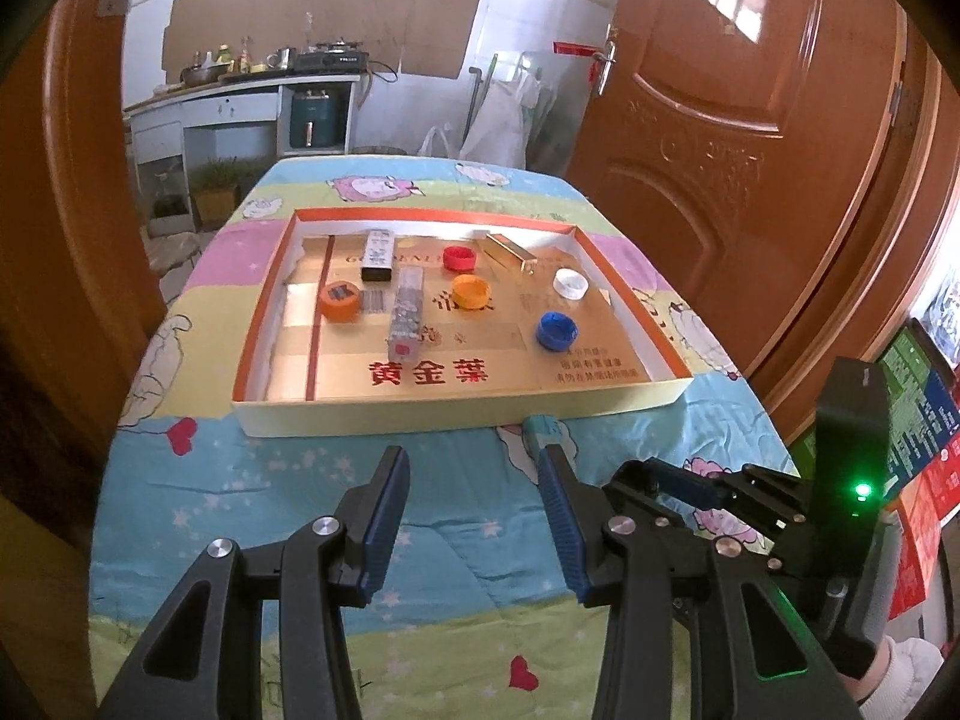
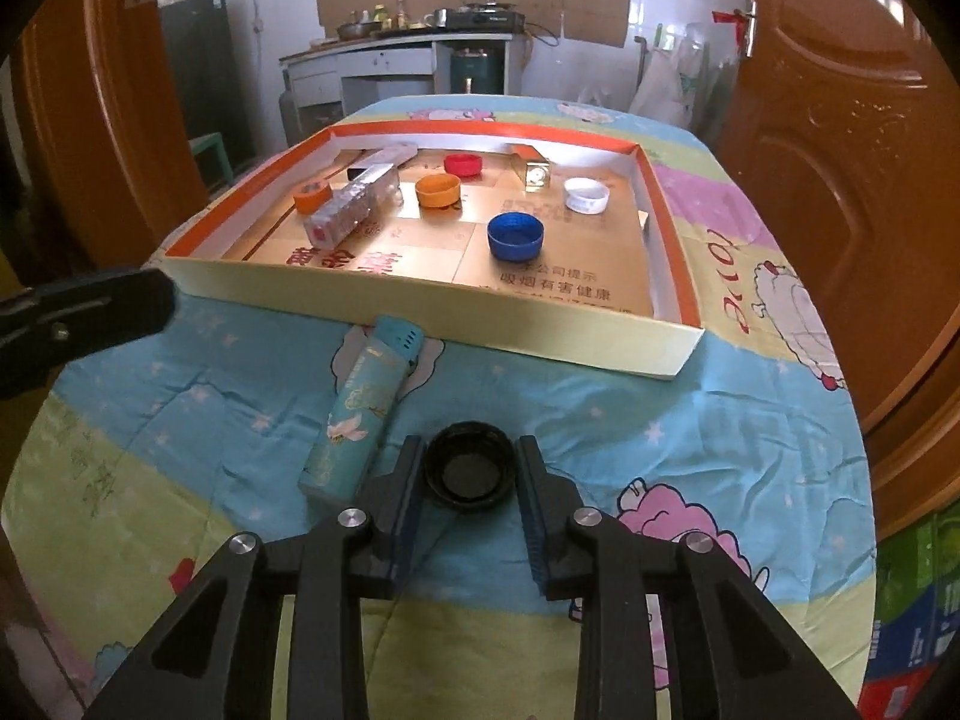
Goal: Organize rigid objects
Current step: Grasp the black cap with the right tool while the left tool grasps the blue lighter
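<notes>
1. Left wrist view: We held the left gripper (image 1: pixel 474 480) above the quilted table cover (image 1: pixel 300 480), jaws spread wide with nothing between them. The shallow cardboard tray (image 1: pixel 456 414) lay ahead, holding bottle caps in several colours, among them a blue cap (image 1: pixel 557 330) and a white cap (image 1: pixel 570 284), plus three slim boxes. The right gripper (image 1: pixel 714 489) appeared at lower right.

2. Left wrist view, limits: The teal lighter (image 1: pixel 543 427) showed only as a sliver behind the fingertip. The print on the boxes was too small for us to read.

3. Right wrist view: Our right gripper (image 2: pixel 469 471) had its pads (image 2: pixel 410 480) against both sides of a black cap (image 2: pixel 469 473), open side up, on the cover short of the tray (image 2: pixel 420 306). We judged it gripped, though not lifted.

4. Right wrist view, risks: The teal lighter (image 2: pixel 360 414) lay just beside the left pad, its far end touching the tray wall. We judged that a sideways sweep could knock it. A low carry could catch the cap on the tray wall, and a shallow grip on the rim could let it slip.

5. Right wrist view, limits: We could not tell how deep the pads sat on the cap.
</notes>
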Available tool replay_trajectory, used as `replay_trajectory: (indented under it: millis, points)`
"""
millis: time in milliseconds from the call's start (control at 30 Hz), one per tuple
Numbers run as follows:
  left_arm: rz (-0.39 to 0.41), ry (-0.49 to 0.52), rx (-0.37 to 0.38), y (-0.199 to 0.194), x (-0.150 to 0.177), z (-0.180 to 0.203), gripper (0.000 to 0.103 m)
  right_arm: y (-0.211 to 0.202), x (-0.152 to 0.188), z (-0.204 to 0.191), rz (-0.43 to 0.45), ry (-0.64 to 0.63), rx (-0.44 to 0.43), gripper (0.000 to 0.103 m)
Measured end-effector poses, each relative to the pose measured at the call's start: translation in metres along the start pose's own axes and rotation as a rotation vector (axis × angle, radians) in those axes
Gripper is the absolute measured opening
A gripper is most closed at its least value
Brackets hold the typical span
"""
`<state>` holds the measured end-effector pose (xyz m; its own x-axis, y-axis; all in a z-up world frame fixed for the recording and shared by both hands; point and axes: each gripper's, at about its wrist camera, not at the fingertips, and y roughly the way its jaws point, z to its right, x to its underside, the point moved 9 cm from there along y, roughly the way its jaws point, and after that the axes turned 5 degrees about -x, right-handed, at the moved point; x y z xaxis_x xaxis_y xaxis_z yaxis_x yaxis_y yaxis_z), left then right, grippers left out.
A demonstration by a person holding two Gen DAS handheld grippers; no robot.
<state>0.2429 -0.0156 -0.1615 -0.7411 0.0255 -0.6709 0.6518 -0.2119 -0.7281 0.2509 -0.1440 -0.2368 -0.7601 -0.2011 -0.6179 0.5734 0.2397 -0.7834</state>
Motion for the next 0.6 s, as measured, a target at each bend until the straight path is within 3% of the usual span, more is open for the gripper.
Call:
replay_trajectory:
  millis: [167,300,500,600]
  points:
    - [-0.032,0.041,0.020,0.020,0.002,0.024,0.045,-0.023,-0.001,0.015,0.045,0.017,0.034,0.030]
    - [-0.063,0.083,-0.009,0.044,0.008,0.047,0.045,-0.042,0.002,0.033,0.075,0.068,0.039,0.030]
    - [-0.089,0.102,-0.148,0.075,0.019,0.058,0.044,-0.057,0.009,0.046,0.099,0.100,0.022,0.030]
    - [-0.085,0.107,-0.201,0.080,0.024,0.056,0.039,-0.058,0.012,0.051,0.104,0.113,0.007,0.030]
